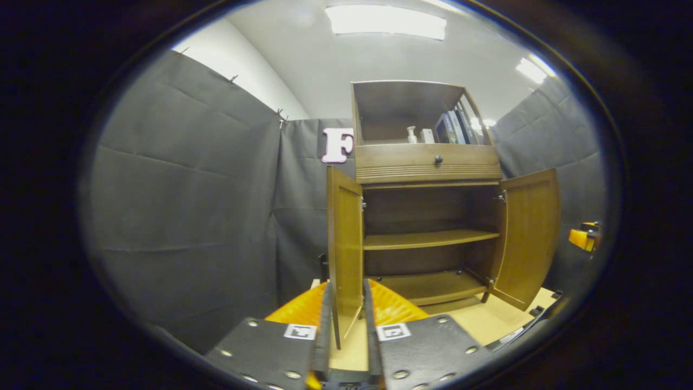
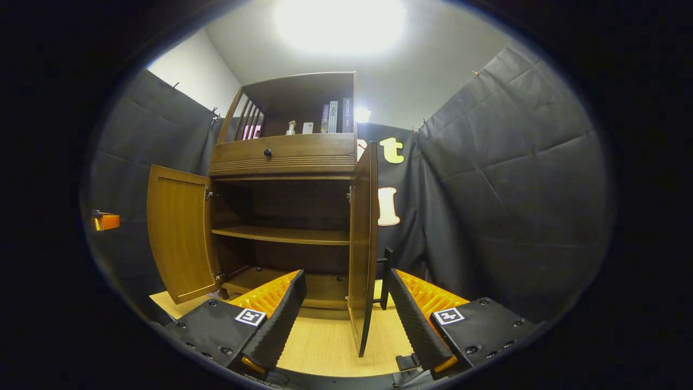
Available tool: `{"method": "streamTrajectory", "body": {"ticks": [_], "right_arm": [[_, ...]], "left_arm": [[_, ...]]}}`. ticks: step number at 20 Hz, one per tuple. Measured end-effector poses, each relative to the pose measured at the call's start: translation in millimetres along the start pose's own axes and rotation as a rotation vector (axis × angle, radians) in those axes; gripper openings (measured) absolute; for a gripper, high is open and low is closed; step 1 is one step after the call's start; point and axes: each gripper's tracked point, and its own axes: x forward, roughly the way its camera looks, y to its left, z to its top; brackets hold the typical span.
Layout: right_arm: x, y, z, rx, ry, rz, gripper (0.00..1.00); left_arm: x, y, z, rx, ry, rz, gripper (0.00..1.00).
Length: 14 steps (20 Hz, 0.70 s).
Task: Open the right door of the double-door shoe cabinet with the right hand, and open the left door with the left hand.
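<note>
Wooden shoe cabinet stands ahead of both grippers with both doors swung open. Left gripper is clamped on the left door edge between its fingers. Right gripper is spread wide, the right door edge standing between its fingers, untouched.

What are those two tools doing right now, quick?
Left tool: closed on the edge of the brown wooden left cabinet door.
Right tool: open, fingers either side of the brown wooden right cabinet door, not gripping.
</note>
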Motion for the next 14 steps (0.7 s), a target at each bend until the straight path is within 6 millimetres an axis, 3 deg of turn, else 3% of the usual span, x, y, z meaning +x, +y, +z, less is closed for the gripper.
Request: {"method": "streamTrajectory", "body": {"ticks": [3, 4, 5, 8, 14], "right_arm": [[-0.7, -7.6, 1.5, -0.011, -0.005, -0.009, 0.92], [-0.7, -9.4, 3.4, -0.011, -0.008, -0.012, 0.96], [-0.9, -11.5, 4.2, -0.009, -0.01, -0.016, 0.92], [-0.6, -16.3, 9.8, -0.004, -0.019, -0.026, 0.96], [-9.6, -15.3, 15.2, 0.007, -0.041, -0.029, 0.96]], "left_arm": [[1.0, -1.0, 1.8, -0.004, -0.006, 0.005, 0.56], [0.2, -1.0, 2.1, -0.003, -0.011, 0.008, 0.64], [0.1, -1.8, 3.8, -0.001, -0.019, 0.009, 0.73], [4.9, 1.5, 10.6, 0.019, -0.059, 0.023, 0.99], [3.4, 0.0, 11.9, 0.026, -0.066, 0.013, 0.99]]}}
